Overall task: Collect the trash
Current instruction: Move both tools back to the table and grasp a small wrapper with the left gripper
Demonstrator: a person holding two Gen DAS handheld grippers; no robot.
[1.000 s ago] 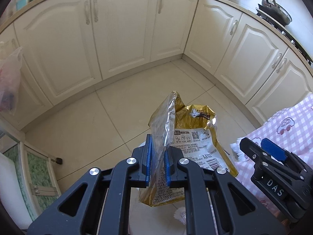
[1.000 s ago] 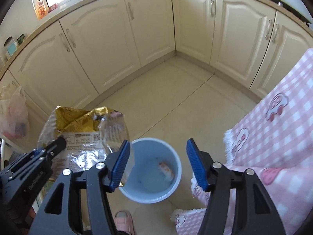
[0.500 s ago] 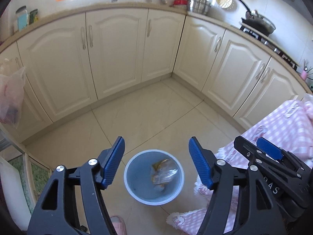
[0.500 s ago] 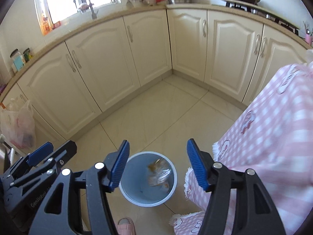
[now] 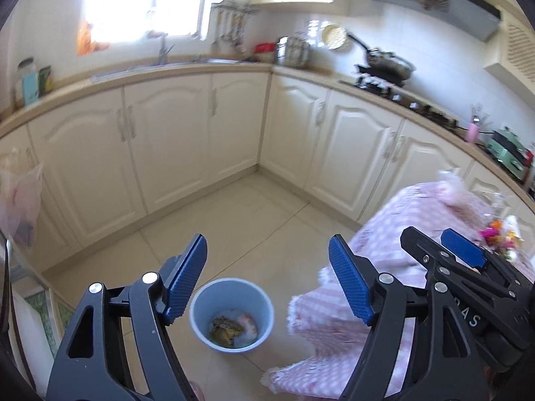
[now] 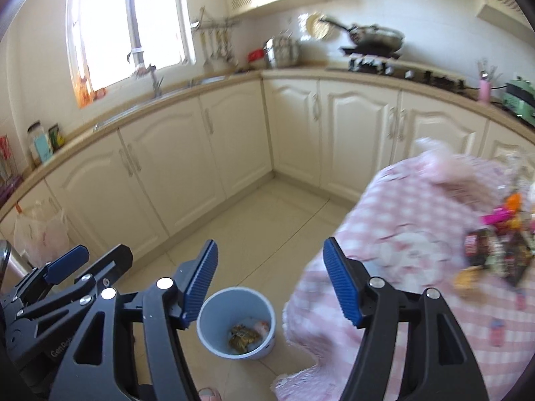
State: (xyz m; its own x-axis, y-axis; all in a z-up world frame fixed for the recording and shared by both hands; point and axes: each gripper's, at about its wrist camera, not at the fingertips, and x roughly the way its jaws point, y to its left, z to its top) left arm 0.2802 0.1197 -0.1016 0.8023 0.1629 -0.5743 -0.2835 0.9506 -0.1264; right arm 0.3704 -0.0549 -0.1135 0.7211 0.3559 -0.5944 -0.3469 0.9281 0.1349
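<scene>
A light blue bin point(image 5: 198, 320) point(image 6: 208, 317) stands on the tiled floor beside the table. Inside it lie a crumpled gold snack bag point(image 5: 224, 329) point(image 6: 243, 336) and a white and orange scrap point(image 5: 248, 322). My left gripper point(image 5: 267, 284) hangs high above the bin, its jaws opening, nothing between the blue pads. My right gripper point(image 6: 269, 284) is level with it on the right, jaws also opening and empty. Each gripper shows at the edge of the other's view. Several coloured wrappers point(image 6: 495, 254) lie on the pink checked tablecloth point(image 6: 418, 207).
Cream cabinets point(image 5: 167, 153) run round the corner behind the bin, with a sink, a pan and a stove on the counter. A plastic bag point(image 6: 40, 230) hangs at the left. A pink slipper point(image 6: 209, 394) shows by the bin. Open floor lies between bin and cabinets.
My left gripper opened and let go of the gold bag, which fell into the bin. Both grippers then rose, so the bin looks smaller and the counter has come into view.
</scene>
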